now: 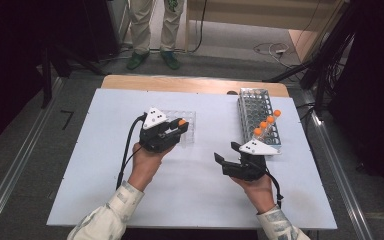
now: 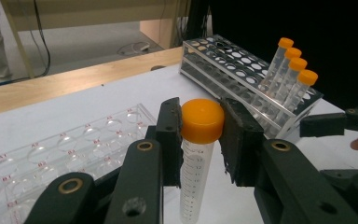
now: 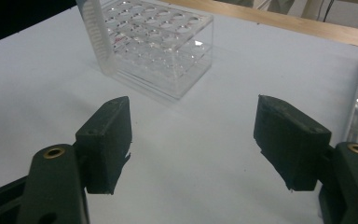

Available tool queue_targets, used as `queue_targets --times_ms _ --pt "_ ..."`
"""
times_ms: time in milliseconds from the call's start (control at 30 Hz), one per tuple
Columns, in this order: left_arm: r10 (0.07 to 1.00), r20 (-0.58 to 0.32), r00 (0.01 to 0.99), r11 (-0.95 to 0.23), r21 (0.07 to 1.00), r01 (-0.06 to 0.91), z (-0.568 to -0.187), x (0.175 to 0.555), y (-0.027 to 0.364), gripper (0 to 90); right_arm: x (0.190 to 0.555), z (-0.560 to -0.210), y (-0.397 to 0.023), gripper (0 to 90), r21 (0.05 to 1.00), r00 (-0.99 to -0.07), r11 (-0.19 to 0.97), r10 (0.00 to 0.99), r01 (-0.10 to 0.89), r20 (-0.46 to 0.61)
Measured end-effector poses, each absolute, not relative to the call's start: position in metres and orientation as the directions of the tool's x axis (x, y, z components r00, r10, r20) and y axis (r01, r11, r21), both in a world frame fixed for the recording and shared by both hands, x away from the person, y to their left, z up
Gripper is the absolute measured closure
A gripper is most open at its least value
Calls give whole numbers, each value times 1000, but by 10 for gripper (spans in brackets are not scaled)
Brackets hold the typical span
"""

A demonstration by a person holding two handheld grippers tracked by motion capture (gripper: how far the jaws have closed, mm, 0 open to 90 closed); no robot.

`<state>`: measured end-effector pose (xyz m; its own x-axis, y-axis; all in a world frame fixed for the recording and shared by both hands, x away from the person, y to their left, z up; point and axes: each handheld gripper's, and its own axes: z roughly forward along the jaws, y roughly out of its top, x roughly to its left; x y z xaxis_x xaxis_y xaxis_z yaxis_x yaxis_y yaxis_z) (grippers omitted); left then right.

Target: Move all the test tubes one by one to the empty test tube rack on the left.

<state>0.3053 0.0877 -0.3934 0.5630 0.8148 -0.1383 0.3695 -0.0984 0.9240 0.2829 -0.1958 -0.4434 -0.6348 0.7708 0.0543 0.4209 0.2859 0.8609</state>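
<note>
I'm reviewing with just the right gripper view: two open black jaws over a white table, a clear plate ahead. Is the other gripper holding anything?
Observer: Yes. The left gripper is shut on a clear tube, its pads pressing the tube's orange cap.
Operator: Is the tube upright?
Observer: In the left gripper view it hangs roughly upright below the cap, bottom end free above the table.
Operator: Where might it have come from?
Observer: I can't say, but a tube rack stands at the table's far right with four more orange-capped tubes leaning in its near end.
Operator: And the plate?
Observer: In the high view the well plate lies just beyond the left gripper.
</note>
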Motion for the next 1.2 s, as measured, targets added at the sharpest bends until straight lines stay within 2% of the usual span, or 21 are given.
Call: queue_targets --times_ms 600,1200 --pt "850 -130 511 -81 925 370 -381 339 86 702 279 -446 -239 263 864 -570 241 819 441 62" --pt "877 -82 473 -103 930 352 -381 352 82 702 278 -445 -252 266 871 -545 215 835 441 70"
